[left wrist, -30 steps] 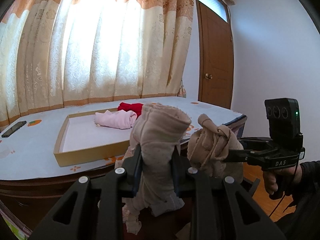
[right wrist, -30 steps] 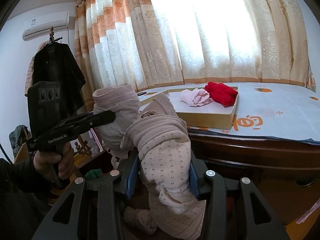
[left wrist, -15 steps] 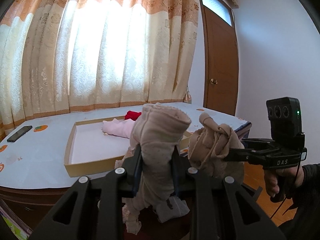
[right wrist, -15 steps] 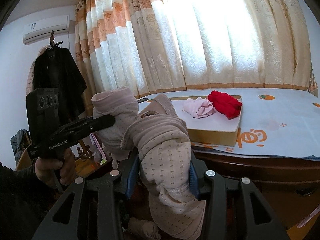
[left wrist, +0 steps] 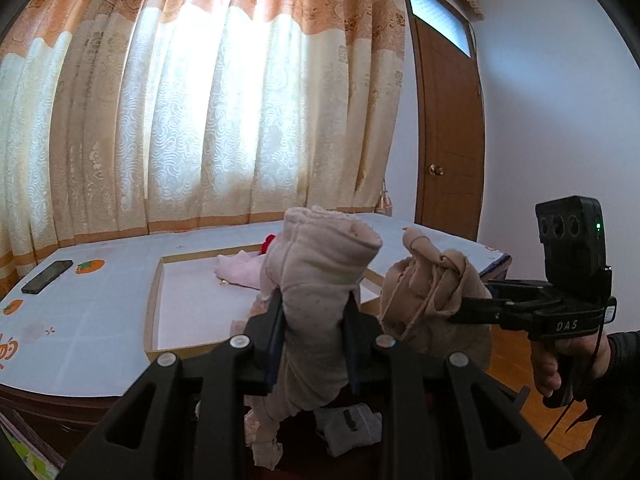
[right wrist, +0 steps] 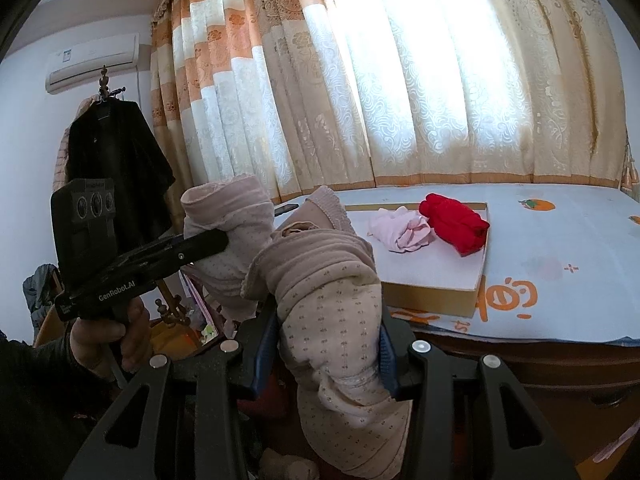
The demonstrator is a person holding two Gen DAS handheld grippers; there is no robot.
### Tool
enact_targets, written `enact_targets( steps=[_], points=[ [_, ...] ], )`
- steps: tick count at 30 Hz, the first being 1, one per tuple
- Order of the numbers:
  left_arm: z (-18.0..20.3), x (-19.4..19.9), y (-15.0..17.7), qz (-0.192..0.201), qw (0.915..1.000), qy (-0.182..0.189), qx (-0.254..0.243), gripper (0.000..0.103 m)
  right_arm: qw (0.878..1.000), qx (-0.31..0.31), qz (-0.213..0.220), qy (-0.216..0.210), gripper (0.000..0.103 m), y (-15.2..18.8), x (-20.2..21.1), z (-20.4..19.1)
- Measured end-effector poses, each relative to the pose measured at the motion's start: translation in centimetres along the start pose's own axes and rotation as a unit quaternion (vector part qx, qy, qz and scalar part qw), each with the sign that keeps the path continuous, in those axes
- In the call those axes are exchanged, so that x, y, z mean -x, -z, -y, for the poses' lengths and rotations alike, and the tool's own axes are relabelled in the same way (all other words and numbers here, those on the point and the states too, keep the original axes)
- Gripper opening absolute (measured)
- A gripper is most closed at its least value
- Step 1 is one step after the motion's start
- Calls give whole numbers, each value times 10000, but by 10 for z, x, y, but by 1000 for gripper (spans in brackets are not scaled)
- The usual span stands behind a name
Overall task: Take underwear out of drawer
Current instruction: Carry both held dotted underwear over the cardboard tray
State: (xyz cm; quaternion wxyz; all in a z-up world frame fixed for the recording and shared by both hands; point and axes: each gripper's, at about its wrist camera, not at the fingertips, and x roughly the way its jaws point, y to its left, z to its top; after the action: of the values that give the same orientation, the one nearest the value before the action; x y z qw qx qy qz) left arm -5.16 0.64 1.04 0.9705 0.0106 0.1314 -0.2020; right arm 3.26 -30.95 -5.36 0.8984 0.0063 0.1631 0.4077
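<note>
Holding one beige dotted garment between both grippers, we cannot see the drawer.
Left view: left gripper (left wrist: 313, 334) pinches the underwear (left wrist: 320, 280), its lower end cut off. Right view: right gripper (right wrist: 328, 356) clamps it beside the box (right wrist: 432, 300), folds hiding the pads.
</note>
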Motion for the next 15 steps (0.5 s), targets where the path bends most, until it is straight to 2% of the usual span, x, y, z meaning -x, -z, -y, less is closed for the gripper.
enact_targets(
  steps=[15],
  points=[
    [-16, -6, -13, -14, 9998, -139, 111, 24, 9999, -118, 57, -67, 46, -22, -12, 1]
  ],
)
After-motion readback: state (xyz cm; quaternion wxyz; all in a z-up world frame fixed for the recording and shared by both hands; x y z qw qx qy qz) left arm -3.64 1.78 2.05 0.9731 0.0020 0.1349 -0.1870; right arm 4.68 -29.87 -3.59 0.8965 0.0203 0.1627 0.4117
